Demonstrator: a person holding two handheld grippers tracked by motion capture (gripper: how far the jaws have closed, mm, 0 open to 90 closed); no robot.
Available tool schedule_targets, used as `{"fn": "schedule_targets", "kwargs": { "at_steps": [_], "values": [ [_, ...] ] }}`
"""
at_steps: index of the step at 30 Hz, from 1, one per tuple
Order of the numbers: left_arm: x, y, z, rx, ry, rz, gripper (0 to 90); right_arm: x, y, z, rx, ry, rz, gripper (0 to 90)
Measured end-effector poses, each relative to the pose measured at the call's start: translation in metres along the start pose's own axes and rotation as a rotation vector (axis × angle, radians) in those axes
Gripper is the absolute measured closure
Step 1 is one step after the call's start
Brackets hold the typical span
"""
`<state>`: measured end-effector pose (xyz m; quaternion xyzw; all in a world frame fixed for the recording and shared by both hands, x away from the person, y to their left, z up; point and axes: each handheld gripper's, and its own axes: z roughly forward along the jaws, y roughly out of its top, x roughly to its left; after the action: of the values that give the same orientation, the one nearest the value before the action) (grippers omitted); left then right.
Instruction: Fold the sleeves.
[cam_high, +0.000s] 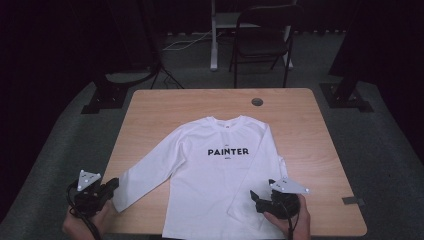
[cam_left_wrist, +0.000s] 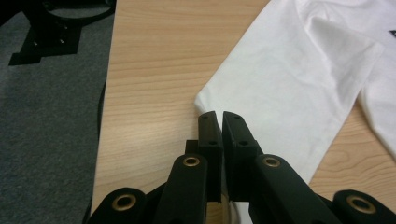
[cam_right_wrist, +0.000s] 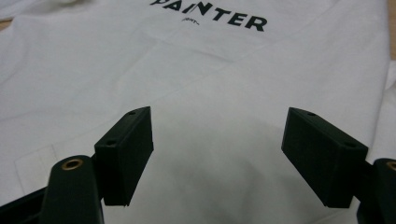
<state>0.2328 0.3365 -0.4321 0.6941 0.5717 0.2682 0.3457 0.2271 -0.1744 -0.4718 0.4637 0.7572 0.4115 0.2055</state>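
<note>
A white long-sleeved shirt (cam_high: 215, 170) printed "PAINTER" lies flat on the wooden table (cam_high: 300, 120), collar toward the far edge. Its left sleeve (cam_high: 145, 175) stretches out toward the near left corner. My left gripper (cam_high: 113, 186) is shut on that sleeve's cuff (cam_left_wrist: 243, 93) at the table's left edge, and a sliver of white cloth shows between the jaws of the left gripper (cam_left_wrist: 218, 115). The right sleeve (cam_high: 252, 170) is folded in over the body. My right gripper (cam_high: 255, 196) hovers over that sleeve near the hem. In its own view the right gripper (cam_right_wrist: 217, 140) is open, with only the shirt (cam_right_wrist: 210, 84) below.
A round grommet hole (cam_high: 257, 102) sits near the table's far edge. A dark folding chair (cam_high: 262, 42) and black stand bases (cam_high: 107, 97) stand on the grey carpet beyond. A small grey tab (cam_high: 353, 201) lies at the table's near right edge.
</note>
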Motion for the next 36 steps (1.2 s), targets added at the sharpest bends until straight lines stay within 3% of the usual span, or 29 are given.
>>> {"fn": "schedule_targets", "kwargs": {
  "at_steps": [6, 10, 17, 22, 36],
  "values": [
    [-0.009, 0.002, -0.003, -0.012, -0.002, 0.013, 87.5, -0.002, -0.003, -0.001, 0.012, -0.008, 0.003, 23.9],
    [-0.013, 0.002, -0.005, -0.02, -0.005, 0.001, 87.5, -0.004, -0.003, -0.003, 0.009, -0.008, 0.011, 23.9],
    [-0.026, 0.005, -0.01, -0.032, 0.049, 0.016, 87.5, -0.009, -0.005, -0.005, 0.002, -0.007, 0.011, 24.0],
    [-0.035, 0.005, -0.009, -0.041, 0.062, 0.017, 87.5, -0.011, -0.006, -0.007, 0.003, -0.008, 0.012, 24.0],
    [-0.063, 0.008, -0.014, -0.104, 0.021, 0.04, 87.5, -0.011, -0.009, -0.005, 0.014, -0.015, 0.012, 24.0]
  ]
}}
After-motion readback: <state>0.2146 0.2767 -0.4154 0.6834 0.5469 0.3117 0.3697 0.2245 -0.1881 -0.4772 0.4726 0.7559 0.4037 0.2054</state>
